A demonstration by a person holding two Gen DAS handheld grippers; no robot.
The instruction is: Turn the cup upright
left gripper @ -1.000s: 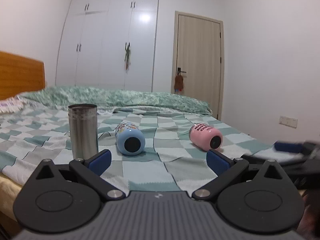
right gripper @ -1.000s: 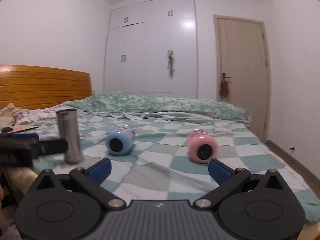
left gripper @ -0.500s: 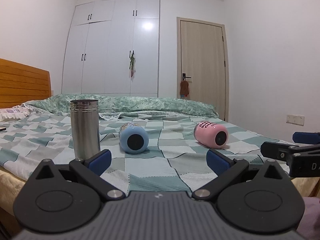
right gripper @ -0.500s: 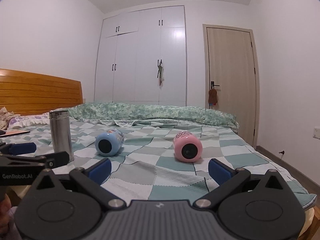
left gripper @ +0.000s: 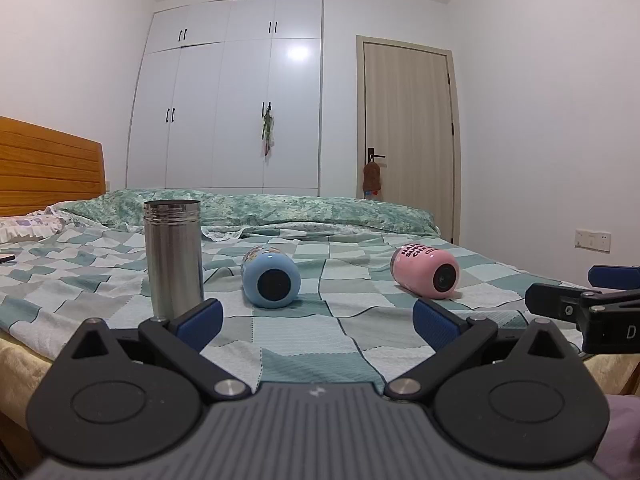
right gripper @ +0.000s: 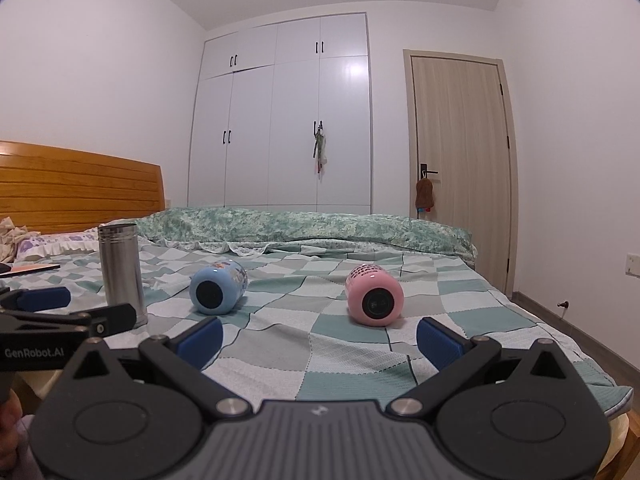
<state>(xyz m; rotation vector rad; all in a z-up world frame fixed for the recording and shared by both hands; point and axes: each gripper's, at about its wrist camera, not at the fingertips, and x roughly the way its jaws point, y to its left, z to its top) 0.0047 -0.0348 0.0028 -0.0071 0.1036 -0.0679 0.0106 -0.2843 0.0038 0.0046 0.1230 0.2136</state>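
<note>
A blue cup lies on its side on the checkered bedspread, base toward me; it also shows in the right wrist view. A pink cup lies on its side to its right, also in the right wrist view. A steel cup stands upright at the left, also in the right wrist view. My left gripper is open and empty, short of the blue cup. My right gripper is open and empty, short of the pink cup.
The bed has a wooden headboard at the left and a rolled green quilt at the back. A white wardrobe and a door stand behind. A phone lies at the far left.
Both grippers have levelled and pulled back a little from the bed; the cups now sit lower and farther in both views. Nothing on the bed has moved.
</note>
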